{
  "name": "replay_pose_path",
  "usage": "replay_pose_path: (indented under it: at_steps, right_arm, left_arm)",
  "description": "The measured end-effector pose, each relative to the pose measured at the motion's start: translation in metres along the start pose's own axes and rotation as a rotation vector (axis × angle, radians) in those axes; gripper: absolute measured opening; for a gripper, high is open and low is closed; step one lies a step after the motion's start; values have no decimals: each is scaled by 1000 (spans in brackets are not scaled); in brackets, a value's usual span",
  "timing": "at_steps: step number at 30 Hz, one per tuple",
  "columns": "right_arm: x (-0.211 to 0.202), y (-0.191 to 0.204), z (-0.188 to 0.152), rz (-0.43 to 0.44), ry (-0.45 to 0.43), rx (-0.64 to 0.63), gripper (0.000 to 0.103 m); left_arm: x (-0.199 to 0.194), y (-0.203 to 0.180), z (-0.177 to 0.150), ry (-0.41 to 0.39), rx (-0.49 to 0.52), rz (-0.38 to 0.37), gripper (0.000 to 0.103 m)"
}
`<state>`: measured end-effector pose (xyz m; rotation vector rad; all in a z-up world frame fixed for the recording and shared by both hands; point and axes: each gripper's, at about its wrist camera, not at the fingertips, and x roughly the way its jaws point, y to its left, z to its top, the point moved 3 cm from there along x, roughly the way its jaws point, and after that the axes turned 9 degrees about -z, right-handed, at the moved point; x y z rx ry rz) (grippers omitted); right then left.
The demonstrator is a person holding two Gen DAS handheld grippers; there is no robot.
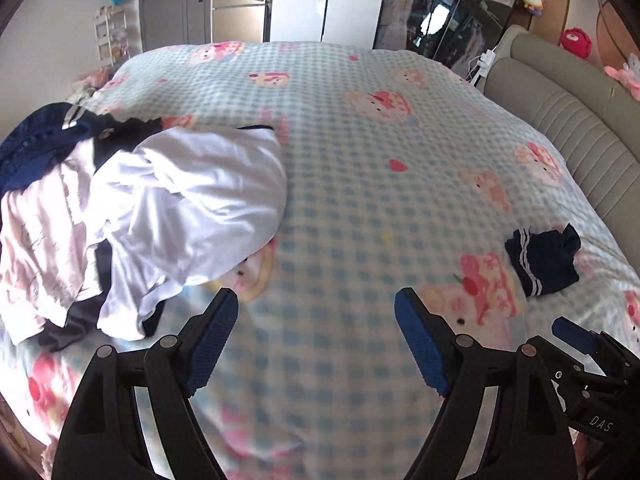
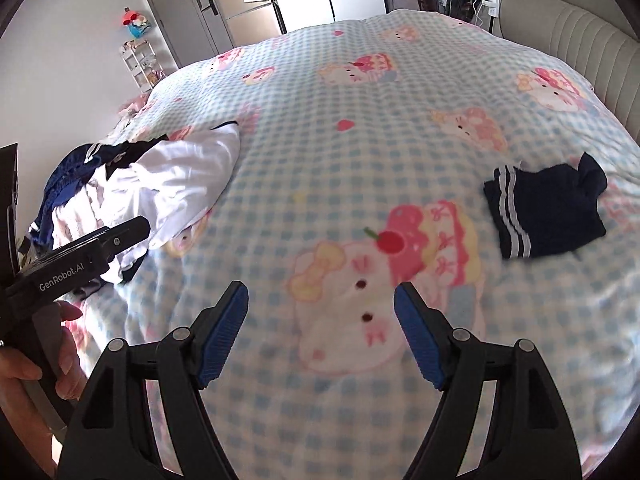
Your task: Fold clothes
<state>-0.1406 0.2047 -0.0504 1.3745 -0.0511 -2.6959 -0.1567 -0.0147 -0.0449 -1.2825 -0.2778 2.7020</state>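
A rumpled heap of white and navy-blue garments lies at the left side of the bed, spread over a pale-blue checked quilt printed with pink cartoon cats. The heap sits up and to the left of the left claw, its nearest white hem just beyond that claw's left fingertip and its long axis running away from the camera toward the far-left corner. The left claw hangs wide open above bare quilt, with nothing between its blue ribbed pads. To its right, the right claw is likewise spread wide and empty, poised over a large cat print. Well apart to the right, nearer the padded beige headboard, rests a small folded navy garment with white stripes, lying up and to the right of the right claw, stripes along its near-left edge. By position, the left hand looks the nearer to the unfolded heap, while the right would have to cross the open middle of the bed. That middle stretch is free of clothing and appears to offer room to lay a piece flat. In the right wrist view a person's hand grips the left tool's handle at the frame's left edge.
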Motion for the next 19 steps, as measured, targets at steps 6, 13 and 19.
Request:
replay_pose_path:
  at_steps: [6, 13, 19]
  right_arm:
    - [-40, 17, -72, -17, 3, 5, 77]
    - [-82, 19, -127, -29, -9, 37, 77]
    - [-90, 14, -136, -75, -22, 15, 77]
  left_arm:
    - [-55, -2, -66, -27, -14, 9, 83]
    - [-89, -21, -135, -20, -3, -30, 83]
    - [-96, -26, -153, -32, 25, -48, 83]
